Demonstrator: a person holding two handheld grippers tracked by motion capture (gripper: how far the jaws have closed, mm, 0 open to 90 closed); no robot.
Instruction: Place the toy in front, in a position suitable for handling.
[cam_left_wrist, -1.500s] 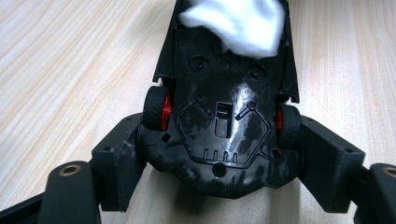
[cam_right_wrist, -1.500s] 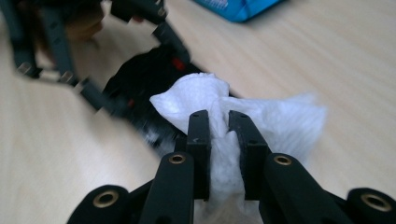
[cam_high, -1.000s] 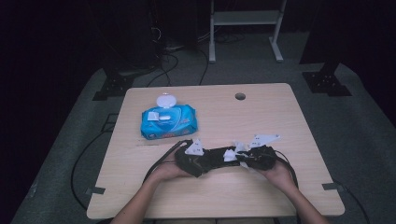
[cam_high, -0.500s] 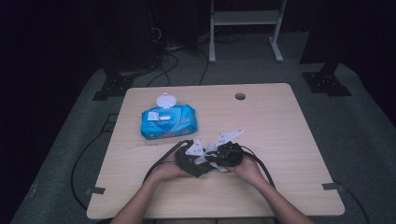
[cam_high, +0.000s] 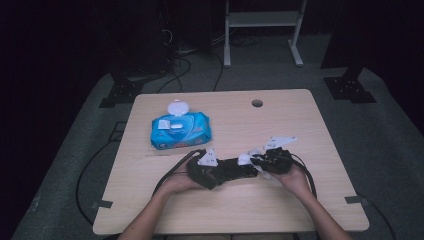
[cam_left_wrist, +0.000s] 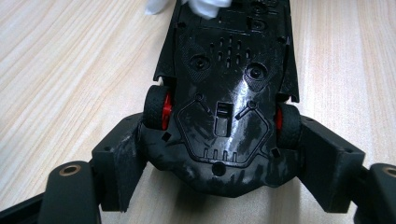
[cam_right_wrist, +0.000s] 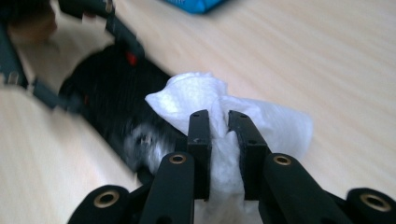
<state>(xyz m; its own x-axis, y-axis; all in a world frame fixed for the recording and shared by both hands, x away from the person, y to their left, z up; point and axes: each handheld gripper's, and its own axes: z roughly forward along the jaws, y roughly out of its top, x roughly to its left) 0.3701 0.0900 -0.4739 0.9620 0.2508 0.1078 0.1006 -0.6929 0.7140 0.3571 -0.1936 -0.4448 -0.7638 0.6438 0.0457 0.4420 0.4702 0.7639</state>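
A black toy car (cam_left_wrist: 224, 93) with red wheel hubs lies upside down, its underside facing up. My left gripper (cam_left_wrist: 224, 154) is shut on it, and its fingers (cam_left_wrist: 119, 158) press on the car's sides by the wheels. In the high view the car (cam_high: 235, 169) sits low over the table's front middle, between the left gripper (cam_high: 217, 172) and the right gripper (cam_high: 256, 162). My right gripper (cam_right_wrist: 218, 126) is shut on a crumpled white wipe (cam_right_wrist: 196, 93), which rests against the far end of the car (cam_right_wrist: 112, 88).
A blue pack of wet wipes (cam_high: 180, 129) with its white lid flipped open lies at the back left of the wooden table (cam_high: 300, 130). A small round hole (cam_high: 257, 103) is near the far edge. Cables trail off the front left.
My right gripper slid left along the car with the wipe, then came back to the right. The left gripper and the car stayed put.
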